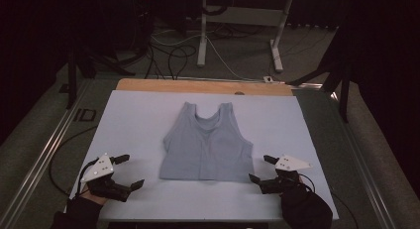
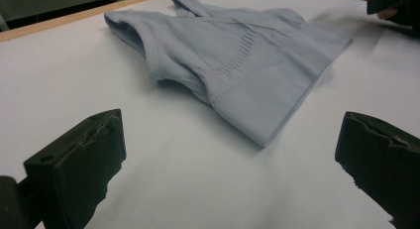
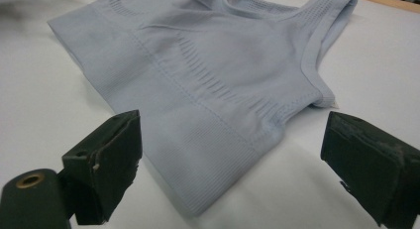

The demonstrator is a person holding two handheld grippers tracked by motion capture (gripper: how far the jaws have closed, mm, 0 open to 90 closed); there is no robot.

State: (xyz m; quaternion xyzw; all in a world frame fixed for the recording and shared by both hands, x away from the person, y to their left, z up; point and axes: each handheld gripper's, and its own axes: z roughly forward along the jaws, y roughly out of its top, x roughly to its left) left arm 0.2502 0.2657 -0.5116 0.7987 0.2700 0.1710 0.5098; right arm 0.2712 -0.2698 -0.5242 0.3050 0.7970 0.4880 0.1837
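A pale blue sleeveless top lies flat on the white table cover, straps toward the far edge and hem toward me. My left gripper rests open near the front left, a short way off the top's lower left corner. At the front right my right gripper stands open just beside the lower right corner of the top. Nothing is between either pair of jaws. The top fills the upper half of the left gripper view, and the top lies close ahead in the right gripper view.
A bare wooden strip borders the table's far edge. Metal rails run along both sides. Beyond the table, desk legs and loose cables stand on the dark floor.
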